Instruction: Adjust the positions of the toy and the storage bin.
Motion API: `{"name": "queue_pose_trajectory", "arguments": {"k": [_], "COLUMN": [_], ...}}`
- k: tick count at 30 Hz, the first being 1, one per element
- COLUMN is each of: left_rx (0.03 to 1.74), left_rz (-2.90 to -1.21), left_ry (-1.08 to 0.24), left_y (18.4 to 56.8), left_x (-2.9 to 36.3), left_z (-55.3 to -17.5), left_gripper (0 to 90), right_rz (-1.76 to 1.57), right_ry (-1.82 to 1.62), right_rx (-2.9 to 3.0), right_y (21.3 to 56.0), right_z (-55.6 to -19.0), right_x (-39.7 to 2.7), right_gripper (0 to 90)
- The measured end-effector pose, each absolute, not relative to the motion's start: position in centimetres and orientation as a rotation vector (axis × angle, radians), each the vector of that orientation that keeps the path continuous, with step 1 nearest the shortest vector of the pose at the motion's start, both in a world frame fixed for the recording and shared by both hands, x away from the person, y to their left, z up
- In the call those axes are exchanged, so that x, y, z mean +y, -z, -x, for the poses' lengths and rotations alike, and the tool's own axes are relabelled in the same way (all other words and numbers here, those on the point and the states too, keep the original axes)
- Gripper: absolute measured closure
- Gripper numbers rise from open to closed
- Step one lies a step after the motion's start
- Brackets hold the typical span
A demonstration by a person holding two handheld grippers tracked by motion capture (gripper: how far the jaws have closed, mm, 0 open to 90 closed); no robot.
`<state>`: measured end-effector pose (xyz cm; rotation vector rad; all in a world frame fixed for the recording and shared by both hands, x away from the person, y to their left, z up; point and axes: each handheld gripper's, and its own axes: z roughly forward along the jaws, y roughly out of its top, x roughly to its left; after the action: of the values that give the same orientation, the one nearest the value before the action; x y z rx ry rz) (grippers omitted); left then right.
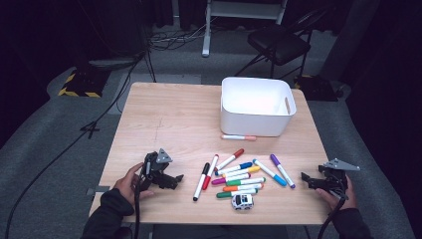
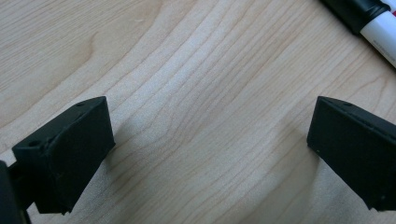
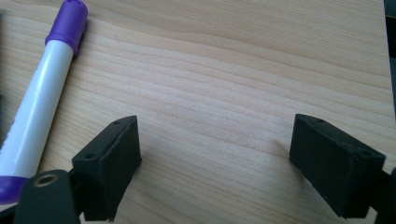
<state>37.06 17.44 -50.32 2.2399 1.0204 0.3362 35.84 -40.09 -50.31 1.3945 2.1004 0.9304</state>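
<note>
Both grippers are seen resting low over the wooden desk [image 1: 164, 114], each held in one hand. On the left gripper [image 2: 205, 149] the jaws are spread wide, with bare wood between them and nothing grasped; in the high view it [image 1: 171, 180] lies near the desk's front left, pointing toward the markers. A black-capped marker [image 2: 369, 18] is caught at the upper right corner of the left gripper view, just beyond the jaws and untouched. On the right gripper [image 3: 215, 154] the jaws are likewise released and empty; in the high view it [image 1: 308, 180] sits at the front right edge. A purple marker [image 3: 39, 93] is seen lying flat just beside its left jaw, apart from it, its long axis running up the view with the cap at the far end. In the high view this purple marker [image 1: 282, 171] lies slanted, its cap toward the bin. Between the grippers a loose cluster of markers [image 1: 239, 179] is spread flat, with a small toy car [image 1: 242, 201] at its near edge. Farther back stands a white bin [image 1: 286, 117], in which nothing can be seen; an orange-capped marker [image 1: 239, 137] lies crosswise just in front of it.
</note>
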Motion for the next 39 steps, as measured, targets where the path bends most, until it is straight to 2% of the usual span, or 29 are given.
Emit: {"name": "queue_pose_trajectory", "arguments": {"k": [2,11,14,17,22,24,27,28,32,39], "left_rx": [1.058,1.044,1.043,1.020,0.987,0.981,0.962,0.938,0.899,0.887], "left_rz": [-2.230,-2.232,-2.232,-2.241,-2.256,-2.259,-2.260,-2.275,-2.287,-2.292], "left_ry": [-0.374,-0.353,-0.353,-0.348,-0.342,-0.340,-0.324,-0.330,-0.285,-0.305], "left_y": [50.3,50.3,50.3,50.3,50.3,50.3,50.4,50.3,50.3,50.3], "left_x": [17.1,16.8,16.8,17.0,17.5,17.6,17.8,18.0,18.3,18.4], "left_z": [-36.9,-37.1,-37.1,-37.2,-37.1,-37.0,-37.1,-37.1,-37.2,-37.2], "left_gripper": [0.1,0.0,0.0,0.1,0.2,0.4,0.2,0.1,0.1,0.2], "right_rz": [-1.395,-1.394,-1.421,-1.456,-1.392,-1.323,-1.277,-1.235,-1.216,-1.180], "right_ry": [-0.931,-0.931,-1.016,-1.096,-1.119,-1.089,-1.102,-1.116,-1.166,-1.196], "right_rx": [2.100,2.101,2.078,2.048,1.968,1.943,1.936,1.929,1.916,1.903], "right_y": [50.3,50.3,50.2,49.8,46.4,43.5,42.1,40.4,38.8,36.4], "right_z": [-35.8,-35.8,-35.8,-35.9,-36.6,-38.2,-39.1,-40.2,-41.5,-44.7], "right_x": [-40.1,-40.1,-40.8,-41.5,-41.9,-41.0,-40.3,-39.4,-38.6,-36.6], "right_gripper": [16.6,17.1,23.8,23.6,23.5,23.9,24.9,25.1,25.4,25.0]}}
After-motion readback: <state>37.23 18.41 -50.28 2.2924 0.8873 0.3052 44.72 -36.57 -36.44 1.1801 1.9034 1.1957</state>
